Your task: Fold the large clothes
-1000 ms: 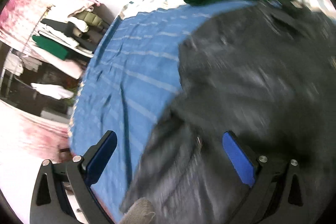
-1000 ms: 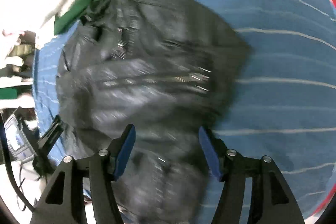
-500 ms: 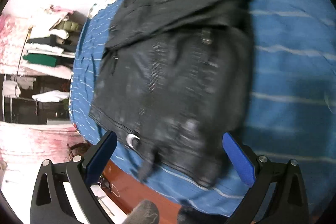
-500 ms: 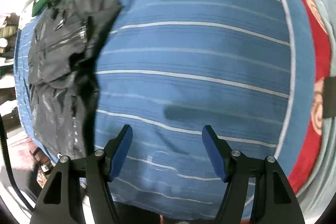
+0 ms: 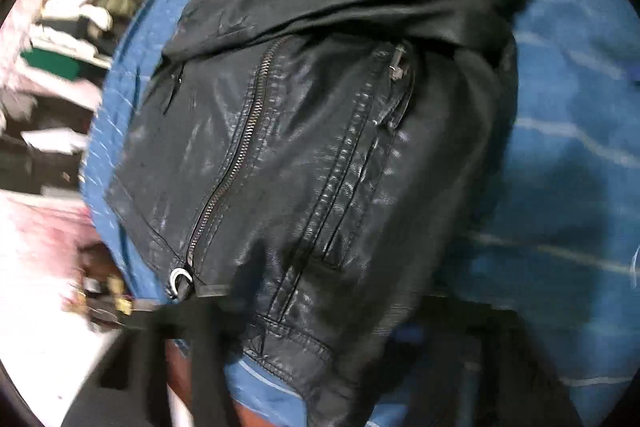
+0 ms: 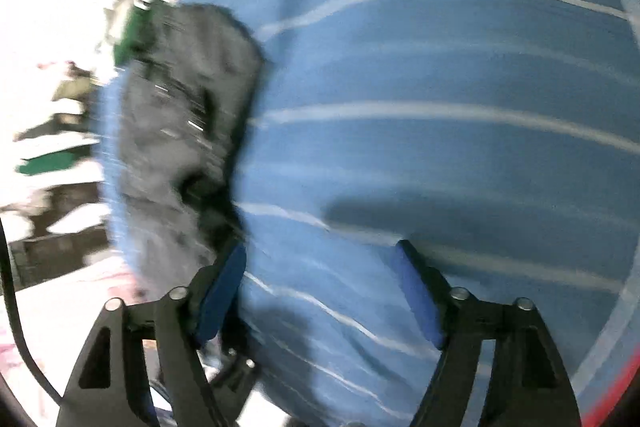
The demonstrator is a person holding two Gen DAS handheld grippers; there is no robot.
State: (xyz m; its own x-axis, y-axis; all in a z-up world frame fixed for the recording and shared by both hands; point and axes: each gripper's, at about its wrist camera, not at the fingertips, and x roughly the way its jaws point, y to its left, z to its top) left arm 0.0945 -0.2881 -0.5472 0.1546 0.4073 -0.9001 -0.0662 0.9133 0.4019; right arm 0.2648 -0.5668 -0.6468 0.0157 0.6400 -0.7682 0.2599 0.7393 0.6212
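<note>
The black jacket (image 5: 304, 155) looks like glossy, creased leather with metal zips (image 5: 228, 167). Beneath it the blue striped bedsheet (image 6: 440, 155) is soft matt cloth. The right gripper (image 6: 320, 291) is matt black plastic.

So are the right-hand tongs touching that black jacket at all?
Cannot tell. In the right wrist view the right tongs stand open over the blue sheet, but the left finger overlaps the blurred jacket edge.
</note>
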